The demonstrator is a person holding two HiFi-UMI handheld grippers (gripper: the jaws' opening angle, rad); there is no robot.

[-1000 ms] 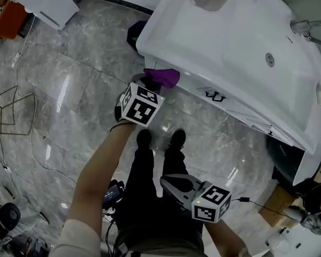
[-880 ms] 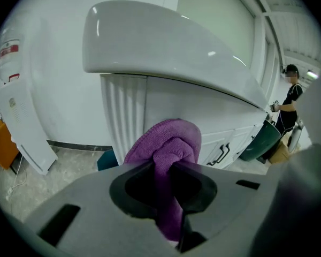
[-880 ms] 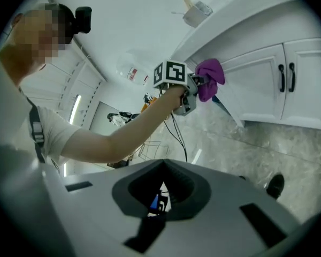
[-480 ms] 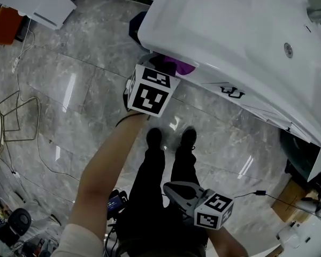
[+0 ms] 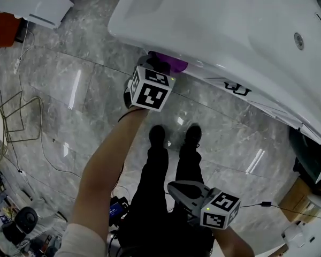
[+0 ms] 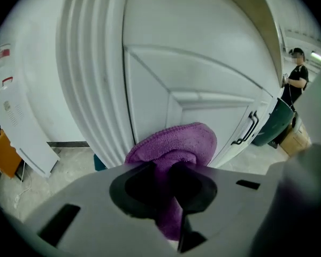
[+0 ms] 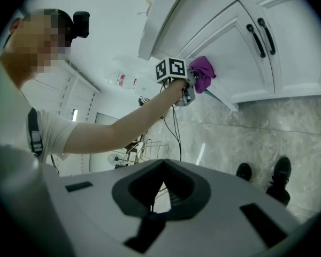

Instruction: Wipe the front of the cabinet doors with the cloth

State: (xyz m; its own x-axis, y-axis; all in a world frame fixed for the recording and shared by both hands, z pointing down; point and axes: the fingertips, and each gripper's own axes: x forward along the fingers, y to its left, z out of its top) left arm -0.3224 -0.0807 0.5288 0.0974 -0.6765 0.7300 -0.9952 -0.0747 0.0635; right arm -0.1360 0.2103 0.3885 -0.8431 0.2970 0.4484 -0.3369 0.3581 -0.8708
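- Cloth (image 6: 174,143), purple, is clamped between the closed jaws of the left gripper (image 6: 171,183). Its bunched end points forward at the cabinet door (image 6: 203,79), but the fold hides whether it touches.
- Unwiped panel stretches rightward from the cloth toward the black handle (image 6: 247,128).
- Right gripper (image 7: 159,197) hangs low and well apart, jaws closed on nothing.

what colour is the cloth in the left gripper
Purple. The cloth shows best in the left gripper view.
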